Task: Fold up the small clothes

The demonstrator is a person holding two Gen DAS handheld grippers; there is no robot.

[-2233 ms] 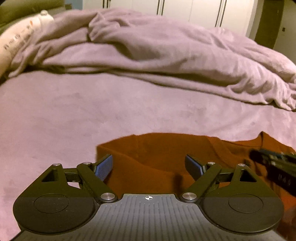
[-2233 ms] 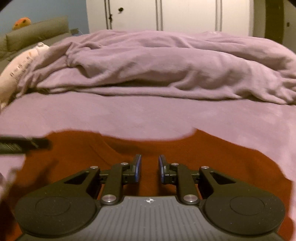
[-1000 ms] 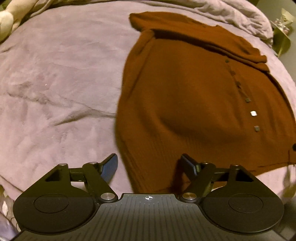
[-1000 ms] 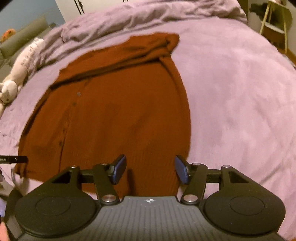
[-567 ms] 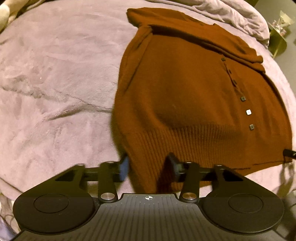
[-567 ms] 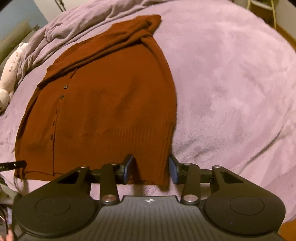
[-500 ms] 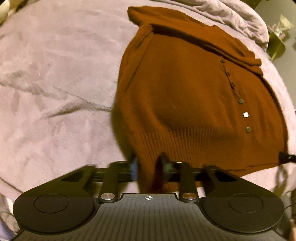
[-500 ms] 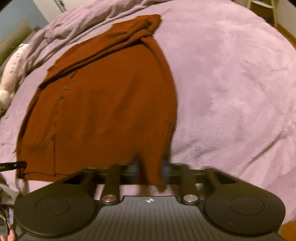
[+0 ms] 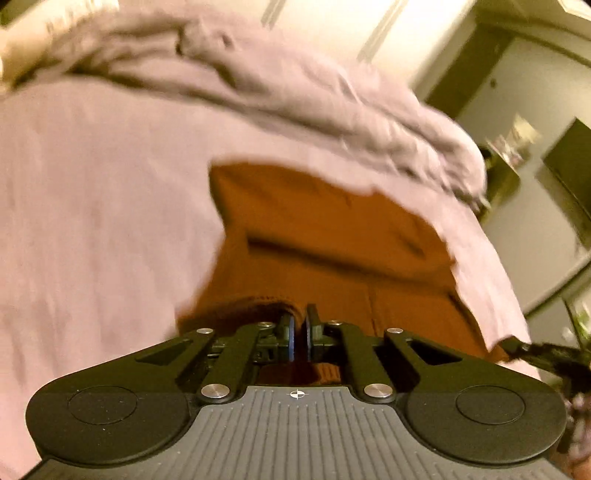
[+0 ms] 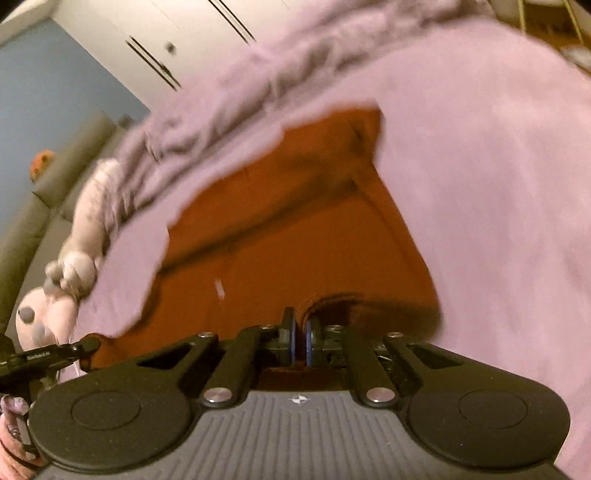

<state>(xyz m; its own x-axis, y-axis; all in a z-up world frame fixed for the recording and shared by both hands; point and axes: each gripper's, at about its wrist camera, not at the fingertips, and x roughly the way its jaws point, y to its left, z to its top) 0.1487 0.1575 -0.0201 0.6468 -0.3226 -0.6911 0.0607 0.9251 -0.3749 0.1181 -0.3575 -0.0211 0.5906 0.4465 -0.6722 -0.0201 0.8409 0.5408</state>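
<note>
A rust-brown knitted cardigan (image 9: 332,251) lies on the lilac bed cover (image 9: 92,206), blurred by motion. My left gripper (image 9: 298,332) pinches the ribbed hem at its left corner, and its jaws are closing the last bit on the knit. In the right wrist view the cardigan (image 10: 295,229) stretches away from my right gripper (image 10: 300,334), which grips the hem's right corner, jaws likewise closing on the fabric. At both grips the hem is raised off the bed and curls over. Each gripper's tip shows at the other view's edge.
A bunched lilac duvet (image 9: 295,85) runs across the far side of the bed. A pale plush toy (image 10: 74,266) lies at the left edge beside a grey-green sofa (image 10: 37,206). White wardrobe doors (image 10: 184,33) stand behind. A hand (image 10: 11,435) shows at lower left.
Both grippers went from open around the hem corners to shut on them. Both then rose and tipped up, lifting the hem off the bed.
</note>
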